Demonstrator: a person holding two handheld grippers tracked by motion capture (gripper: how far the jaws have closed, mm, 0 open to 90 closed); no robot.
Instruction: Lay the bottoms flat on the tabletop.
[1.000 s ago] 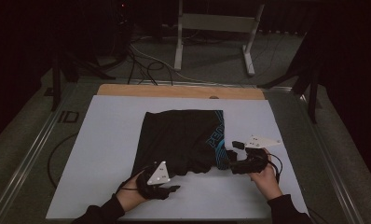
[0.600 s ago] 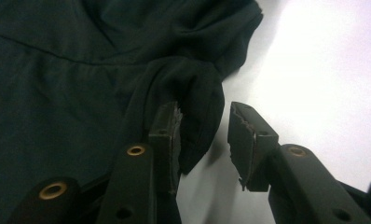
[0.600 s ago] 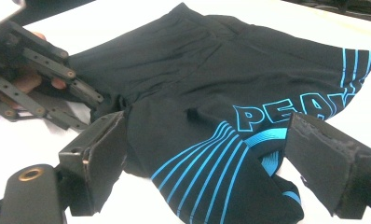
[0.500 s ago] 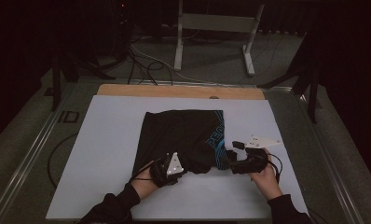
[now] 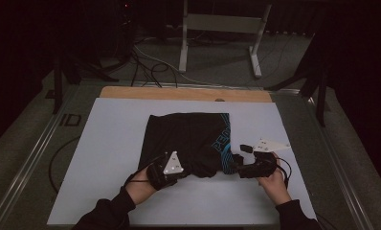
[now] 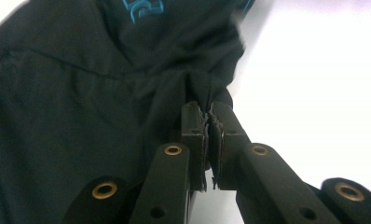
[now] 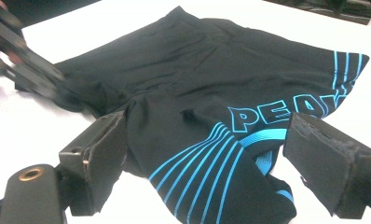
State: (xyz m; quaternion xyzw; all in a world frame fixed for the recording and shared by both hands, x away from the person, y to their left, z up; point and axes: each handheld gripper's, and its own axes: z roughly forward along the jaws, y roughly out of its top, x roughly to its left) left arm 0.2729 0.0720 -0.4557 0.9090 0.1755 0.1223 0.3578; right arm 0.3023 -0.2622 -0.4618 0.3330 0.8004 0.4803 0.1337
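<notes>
The shorts [image 7: 211, 93] are black, with bright blue curved stripes and outlined blue letters (PEA is readable) near one edge. They lie on a white sheet [image 5: 107, 129] bordered by a tan wooden strip [image 5: 179, 93].

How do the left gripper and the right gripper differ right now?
The left gripper has its jaws shut, pinching a fold of the black shorts; the right gripper has its jaws wide apart with cloth lying between them, not clamped. In the high view the left one sits at the shorts' near edge, the right one at their blue-striped right corner. Both are hand-held and low over the white table.
</notes>
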